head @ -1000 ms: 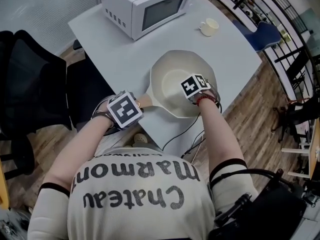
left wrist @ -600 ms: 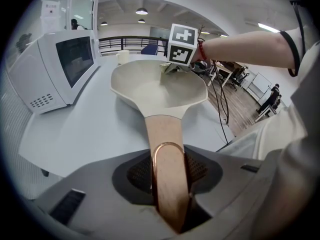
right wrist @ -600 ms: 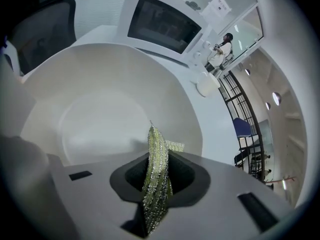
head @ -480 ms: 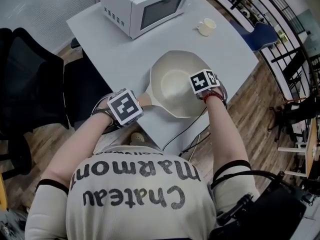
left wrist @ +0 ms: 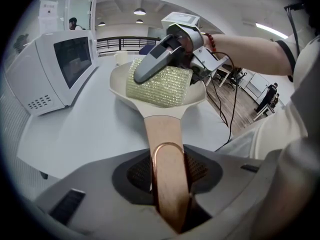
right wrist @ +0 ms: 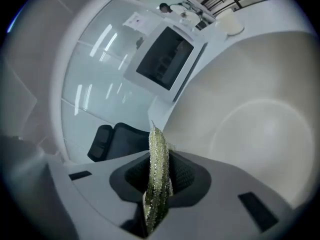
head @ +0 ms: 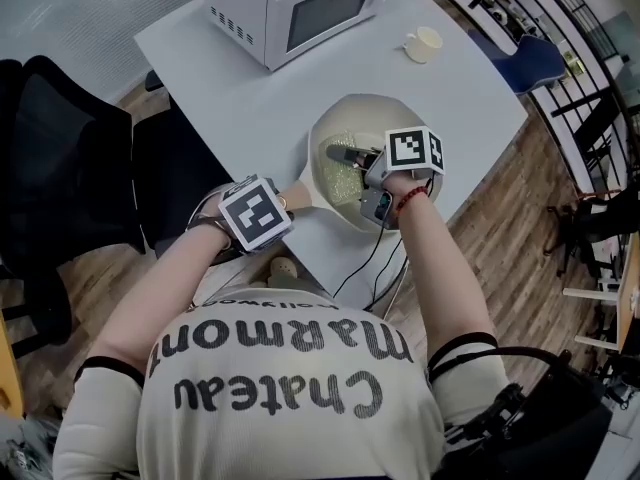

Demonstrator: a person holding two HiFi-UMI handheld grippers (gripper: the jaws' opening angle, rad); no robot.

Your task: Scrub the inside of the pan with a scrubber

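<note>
Fingers [left wrist: 136, 173] of the left gripper [left wrist: 170, 186] are clamped from both sides on the pale wooden handle [left wrist: 166, 139], which has a copper-coloured loop at its end and belongs to the round cream pan [head: 345, 118]. The pan sits on the white counter [head: 250, 98], close to the edge nearest the person, with its handle pointing back toward the left gripper. The right gripper [right wrist: 159, 184] has its fingers [right wrist: 184, 176] closed on a yellow-green glittery mesh scrubber [left wrist: 160, 86], which stands edge-on between them in the right gripper view. Seen from the head view, that gripper reaches in over the pan and the scrubber hangs inside the bowl on the handle side. Its lower edge dips behind the near rim, so contact with the pan's surface cannot be confirmed. A white microwave oven [head: 290, 8] stands at the far side of the counter, with a small cream cup [head: 425, 43] well apart to its right. A black chair [head: 60, 168] stands beside the counter on the left.
</note>
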